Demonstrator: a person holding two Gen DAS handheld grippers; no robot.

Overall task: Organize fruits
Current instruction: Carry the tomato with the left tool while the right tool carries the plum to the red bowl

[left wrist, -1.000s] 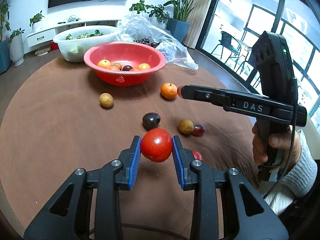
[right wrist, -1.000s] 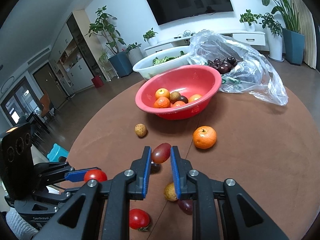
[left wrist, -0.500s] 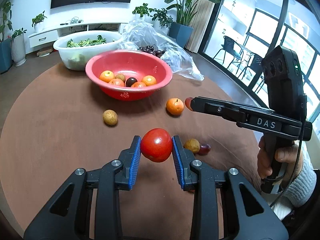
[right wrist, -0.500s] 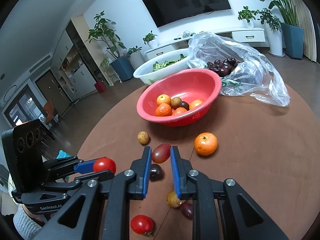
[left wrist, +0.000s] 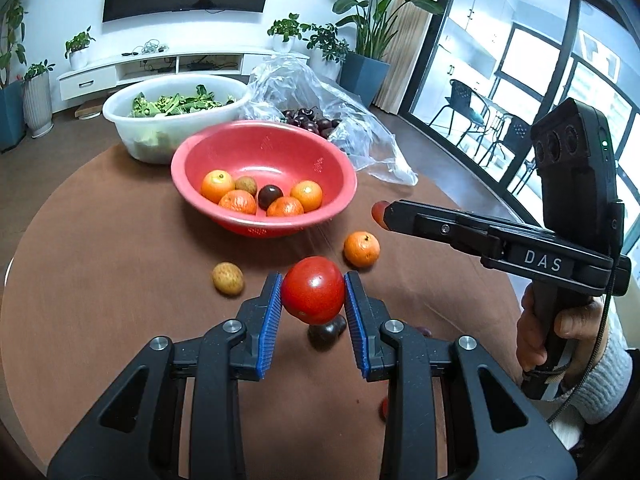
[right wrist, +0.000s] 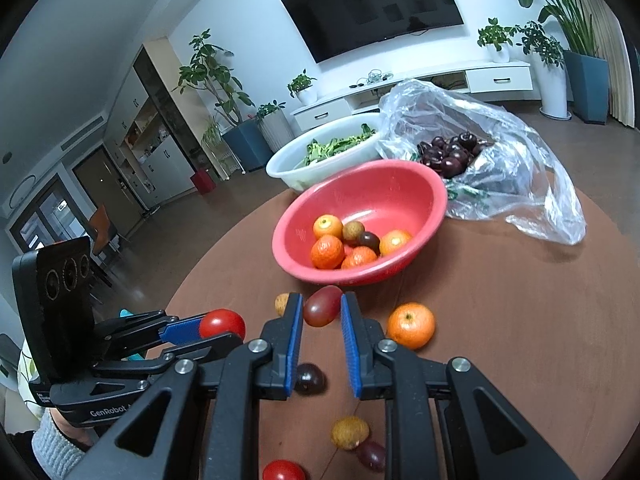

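Fruit lies scattered over a round brown table (left wrist: 100,260), and both grippers carry a piece above it. The left gripper (left wrist: 313,307) is clamped on a red tomato (left wrist: 313,290), its blue pads (left wrist: 270,312) pressed against either side of it; in the right wrist view the same tomato (right wrist: 222,323) shows at the tip of that gripper, off to the left. The right gripper (right wrist: 321,322) grips a smaller, oval, dark red grape tomato (right wrist: 322,306) between its fingertips, held off the tabletop just in front of the red bowl (right wrist: 416,192).

The red bowl (left wrist: 224,152) sits toward the far side of the table and holds four oranges (left wrist: 237,202), a brown longan (left wrist: 246,185) and a dark plum (left wrist: 270,196). Behind it stand a white basin of leafy greens (left wrist: 132,120) and a clear plastic bag (left wrist: 360,120) with dark cherries (right wrist: 450,154) inside (the bag lies open toward the bowl).

Loose on the table are an orange (right wrist: 411,325) just right of the right gripper's fingers, a brown longan (left wrist: 227,278) near the bowl, a dark plum (right wrist: 308,378) under the right gripper, and closer in another longan (right wrist: 349,433) touching a dark red fruit (right wrist: 372,454), with a second red tomato (right wrist: 283,470) at the bottom edge of the right wrist view.
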